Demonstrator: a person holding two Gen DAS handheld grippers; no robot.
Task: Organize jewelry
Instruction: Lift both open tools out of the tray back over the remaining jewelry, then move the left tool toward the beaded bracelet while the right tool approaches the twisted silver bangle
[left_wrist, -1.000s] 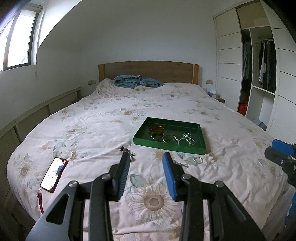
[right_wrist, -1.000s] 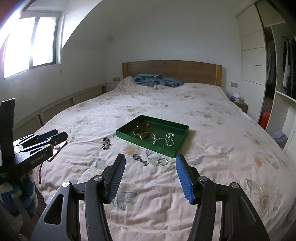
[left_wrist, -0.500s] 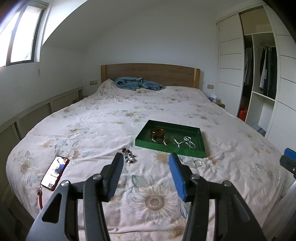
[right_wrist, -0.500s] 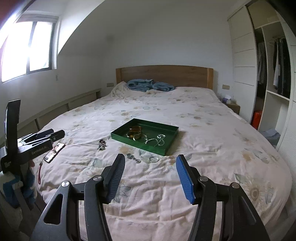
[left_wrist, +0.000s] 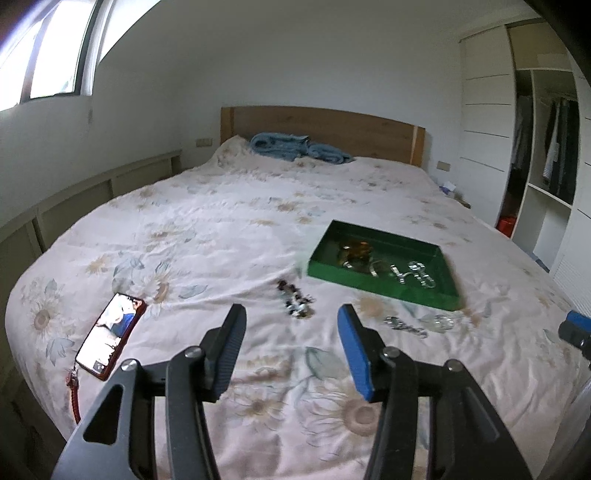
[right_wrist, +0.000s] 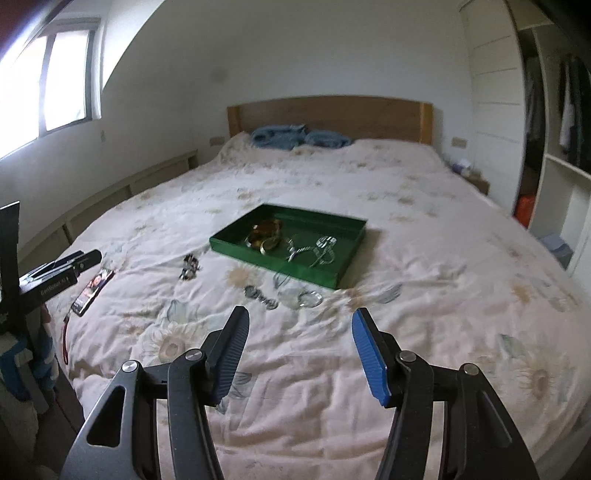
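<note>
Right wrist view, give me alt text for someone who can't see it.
The open right gripper hovers empty over a floral bedspread, facing a shallow green rectangular tray holding gold and silver jewelry. Three loose pieces lie on the cover before the tray: a dark beaded piece, a silver chain and a clear ring.

Before me, the wide bed (left_wrist: 229, 229) in its sunflower-print cover carries a shallow green tray (left_wrist: 384, 284), a dark beaded bracelet (left_wrist: 295, 302), a silver chain (left_wrist: 404, 325), a clear ring (left_wrist: 441, 322), a red-cased phone (left_wrist: 110, 336) and a folded blue blanket (left_wrist: 295, 147).
</note>
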